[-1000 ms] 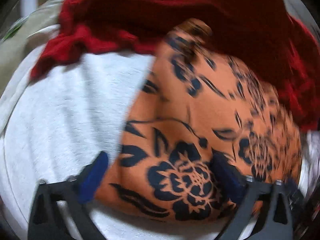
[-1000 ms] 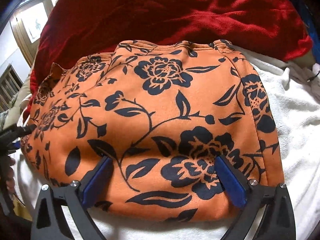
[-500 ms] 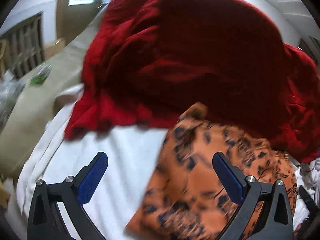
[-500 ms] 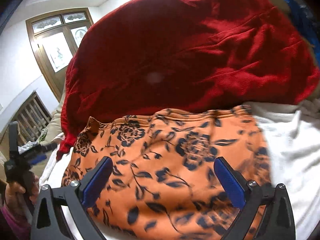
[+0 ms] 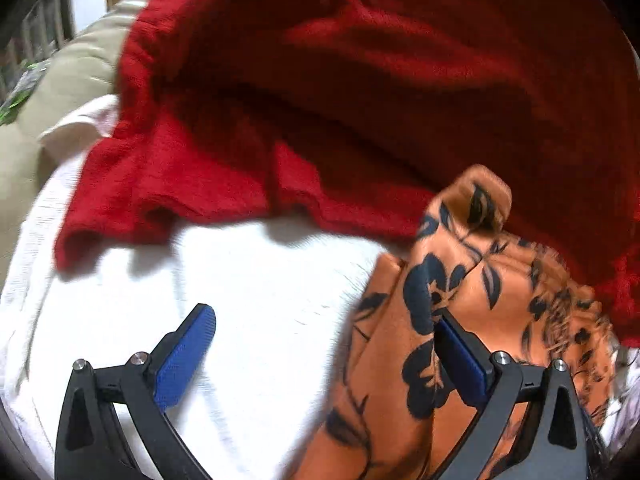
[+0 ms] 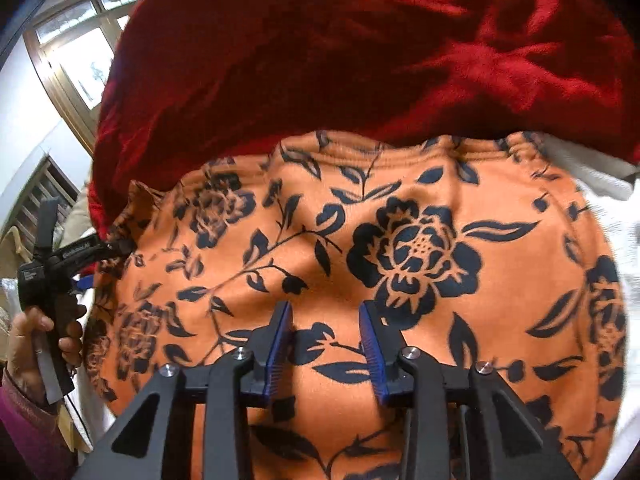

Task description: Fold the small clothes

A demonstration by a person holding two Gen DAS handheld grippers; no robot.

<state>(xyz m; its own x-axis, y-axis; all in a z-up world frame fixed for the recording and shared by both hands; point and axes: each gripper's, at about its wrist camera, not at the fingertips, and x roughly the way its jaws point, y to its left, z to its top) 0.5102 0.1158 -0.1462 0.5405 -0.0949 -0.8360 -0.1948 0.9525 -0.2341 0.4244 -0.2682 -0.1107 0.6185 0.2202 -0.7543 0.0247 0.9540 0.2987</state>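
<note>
Red blanket: heaped behind the work area, its lower edge overlapping the far hem of the garment; a fold lifted toward it could snag or drag the blanket onto the cloth.
White towel: covers the surface under everything; it is loose, so a pinch that goes too deep could gather it along with the garment.
Garment: orange with a dark floral print, lying fairly flat on the towel in front of the blanket, one corner sticking up at the left; thick, soft fabric, likely to slip or bunch unevenly.
Right gripper: low over the near middle of the garment, jaws closing with fabric between the pads; whether they press yet, I cannot tell. A mid-panel pinch, not an edge, risks a crooked fold.
Left gripper: jaws spread wide, grasping nothing; one finger over the towel, the other over the garment's left edge. If it shuts here it may catch only a wrinkle.
Hand: holds the left gripper's handle at the garment's left corner; uneven pulls between the two sides could skew the piece.
</note>
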